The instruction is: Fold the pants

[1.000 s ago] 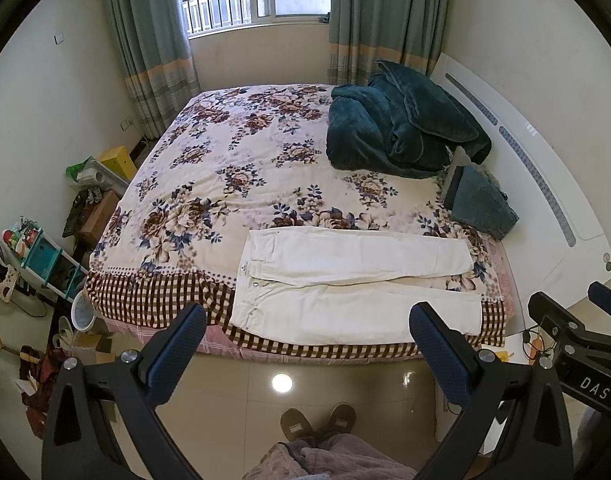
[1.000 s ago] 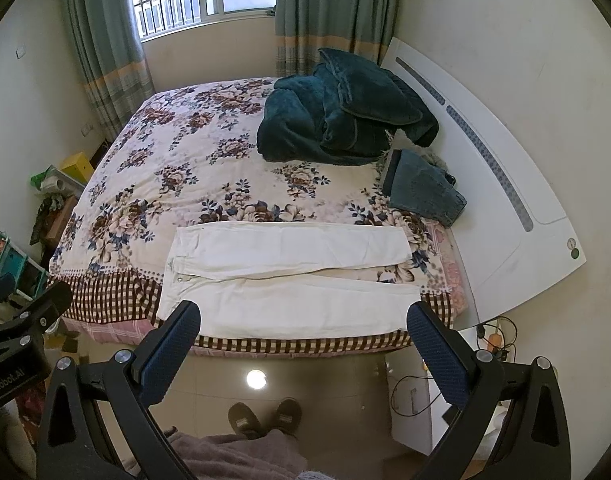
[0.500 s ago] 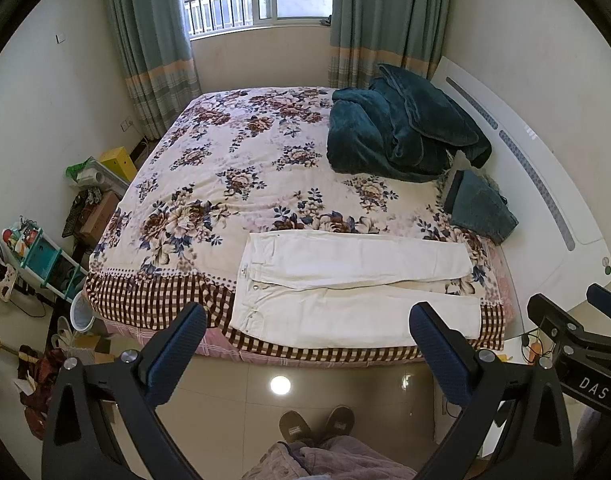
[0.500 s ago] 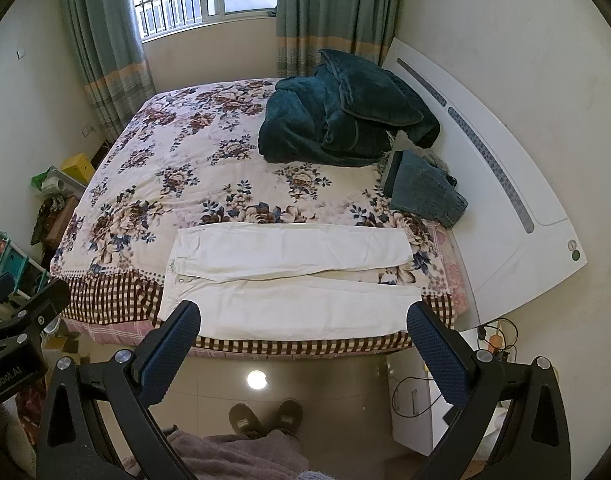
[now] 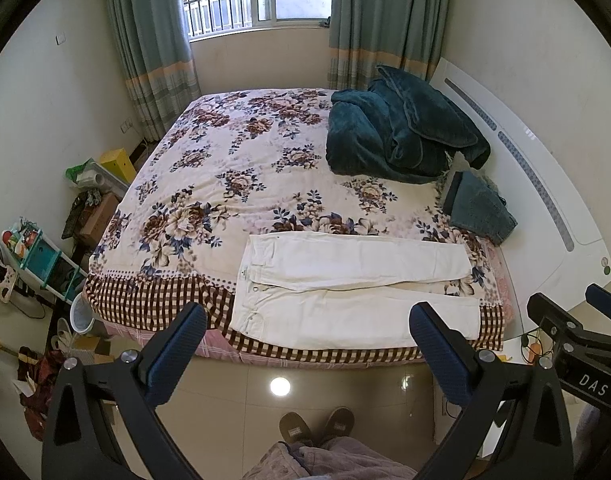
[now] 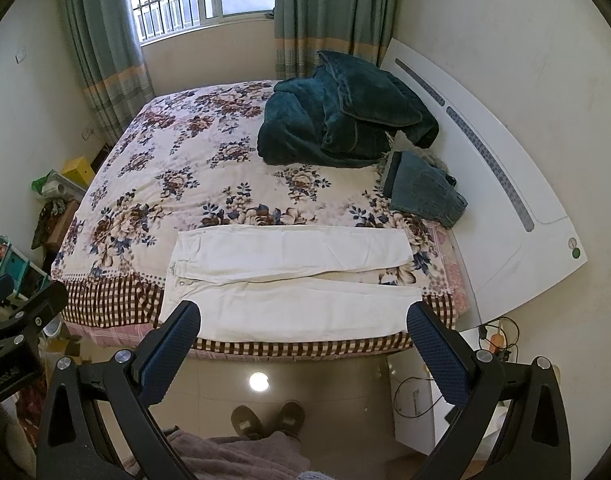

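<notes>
White pants lie flat on the near edge of the floral bed, waist to the left, both legs spread out to the right; they also show in the right wrist view. My left gripper is open and empty, held above the floor in front of the bed, apart from the pants. My right gripper is open and empty too, at about the same distance. The right gripper's body shows at the right edge of the left wrist view.
A teal blanket is heaped at the back right of the bed. Folded blue jeans lie by the white headboard. Clutter and a shelf stand on the left. Slippered feet stand on the tiled floor.
Both views have tilted slightly, so the bed and pants sit a little lower in the frames. The pants have not moved and both grippers stay open.
</notes>
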`<state>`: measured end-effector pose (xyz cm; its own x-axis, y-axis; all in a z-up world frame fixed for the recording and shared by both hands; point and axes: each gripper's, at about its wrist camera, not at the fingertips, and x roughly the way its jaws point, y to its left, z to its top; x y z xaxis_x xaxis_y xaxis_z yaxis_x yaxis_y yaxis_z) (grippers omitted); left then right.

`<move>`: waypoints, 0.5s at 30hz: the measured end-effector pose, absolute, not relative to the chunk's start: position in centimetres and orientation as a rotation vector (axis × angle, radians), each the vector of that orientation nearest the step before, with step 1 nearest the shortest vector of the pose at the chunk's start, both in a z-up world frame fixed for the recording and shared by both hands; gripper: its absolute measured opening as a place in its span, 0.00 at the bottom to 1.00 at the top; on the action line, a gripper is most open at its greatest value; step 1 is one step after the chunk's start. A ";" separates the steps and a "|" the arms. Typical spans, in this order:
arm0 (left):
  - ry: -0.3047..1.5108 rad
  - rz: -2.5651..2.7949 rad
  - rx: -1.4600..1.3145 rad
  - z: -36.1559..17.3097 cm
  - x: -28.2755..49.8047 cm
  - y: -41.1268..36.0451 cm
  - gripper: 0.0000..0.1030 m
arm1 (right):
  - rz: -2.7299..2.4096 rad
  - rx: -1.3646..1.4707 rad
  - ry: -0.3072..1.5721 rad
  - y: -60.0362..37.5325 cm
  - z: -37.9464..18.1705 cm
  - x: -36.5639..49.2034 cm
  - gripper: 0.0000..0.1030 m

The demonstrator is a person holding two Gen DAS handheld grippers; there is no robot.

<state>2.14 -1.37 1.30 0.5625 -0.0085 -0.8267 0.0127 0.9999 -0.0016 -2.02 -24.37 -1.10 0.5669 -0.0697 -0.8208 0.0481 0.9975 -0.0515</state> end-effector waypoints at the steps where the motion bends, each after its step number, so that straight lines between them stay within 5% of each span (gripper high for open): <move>1: 0.973 -0.012 0.003 1.4 2.3 -1.5 1.00 | -0.070 -0.024 0.965 -24.4 -1.1 -2.0 1.00; 15: 0.974 -0.018 -0.002 1.8 3.5 -2.3 1.00 | -0.070 -0.021 0.968 -24.3 -0.7 -1.8 1.00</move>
